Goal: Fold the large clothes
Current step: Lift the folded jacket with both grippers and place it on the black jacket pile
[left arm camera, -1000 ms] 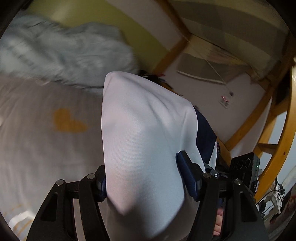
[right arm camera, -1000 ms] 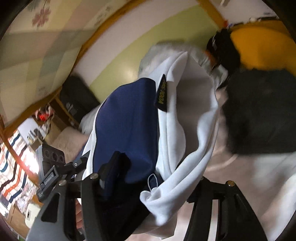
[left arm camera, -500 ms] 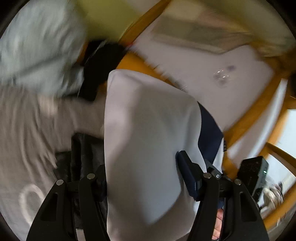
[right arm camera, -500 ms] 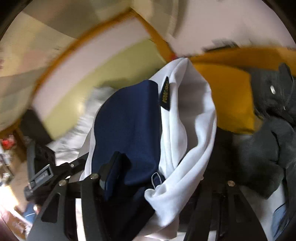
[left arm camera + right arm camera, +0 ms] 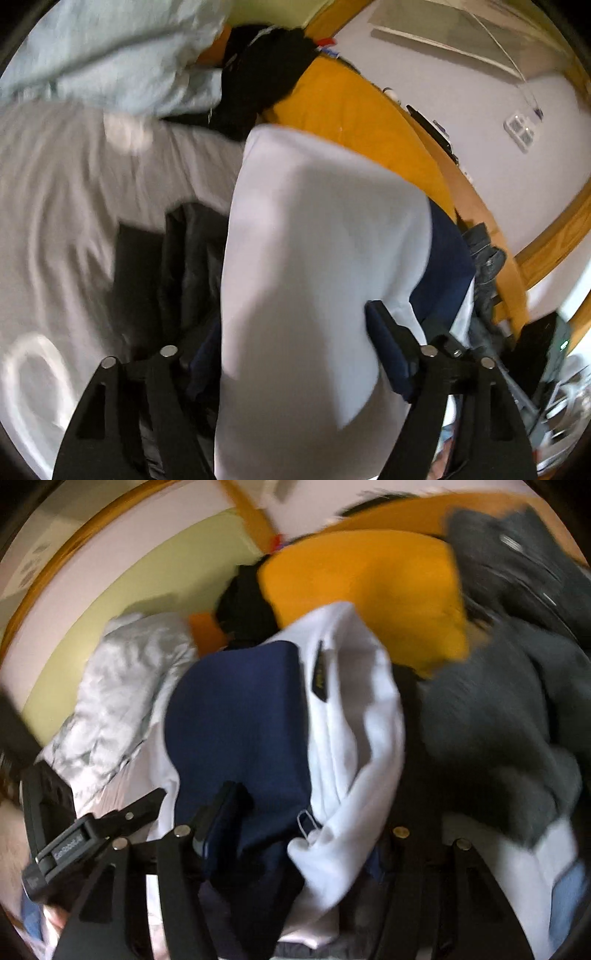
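Observation:
A folded white and navy garment fills the middle of the left wrist view, above the bed. It sits between the fingers of my left gripper, whose jaws are opening. The right pad still touches the cloth and the left pad stands slightly off it. In the right wrist view the same garment shows its navy panel and a small black label. My right gripper is shut on it, the left pad pressed into the navy part and the right finger hidden behind white folds.
Under and ahead lie dark folded clothes on a grey bedsheet. An orange garment, a black one, a dark grey heap and a pale blue quilt crowd the far side. A wooden bed rail runs along the right.
Both grippers have swung with the garment from the open sheet towards the pile of clothes and sunk lower. The left gripper's fingers now stand wider apart.

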Available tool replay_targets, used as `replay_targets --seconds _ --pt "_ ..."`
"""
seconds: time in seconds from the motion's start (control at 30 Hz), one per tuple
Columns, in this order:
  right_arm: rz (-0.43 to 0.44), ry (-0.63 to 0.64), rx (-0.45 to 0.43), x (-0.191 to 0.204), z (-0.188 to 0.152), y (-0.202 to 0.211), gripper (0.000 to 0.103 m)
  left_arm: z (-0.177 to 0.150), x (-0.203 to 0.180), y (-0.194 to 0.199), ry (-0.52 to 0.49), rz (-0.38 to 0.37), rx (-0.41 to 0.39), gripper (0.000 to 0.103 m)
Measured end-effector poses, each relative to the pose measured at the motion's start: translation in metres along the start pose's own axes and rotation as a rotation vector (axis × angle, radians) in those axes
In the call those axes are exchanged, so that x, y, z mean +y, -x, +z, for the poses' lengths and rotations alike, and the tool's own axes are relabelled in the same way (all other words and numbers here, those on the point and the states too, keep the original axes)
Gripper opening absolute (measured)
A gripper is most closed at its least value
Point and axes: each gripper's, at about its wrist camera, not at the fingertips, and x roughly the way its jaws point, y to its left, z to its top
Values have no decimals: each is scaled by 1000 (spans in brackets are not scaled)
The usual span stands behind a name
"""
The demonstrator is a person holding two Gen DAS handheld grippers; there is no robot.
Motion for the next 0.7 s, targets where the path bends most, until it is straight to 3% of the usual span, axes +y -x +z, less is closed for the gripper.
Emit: replay_targets --seconds 0.13,0.23,0.37,0.57,0.6,0.67,0.7 --pt "-83 14 -28 -8 -2 1 57 -13 -13 2 -103 77 -63 83" --pt "-85 32 -31 -9 -1 -1 57 -8 -6 -2 -61 80 -30 86" --pt "-122 85 -41 -5 -3 -2 57 -4 -5 -5 -95 109 6 90" --pt "-137 142 -73 0 -3 22 62 -7 -9 19 -67 81 -18 90" --pt "-149 175 -98 8 -6 31 64 -8 -13 29 -84 81 -39 90" --pt "-146 192 -138 18 -11 46 69 -15 -25 55 -237 57 -85 90" --pt "-131 194 -158 23 -14 52 79 -21 -32 71 -302 71 -122 90"
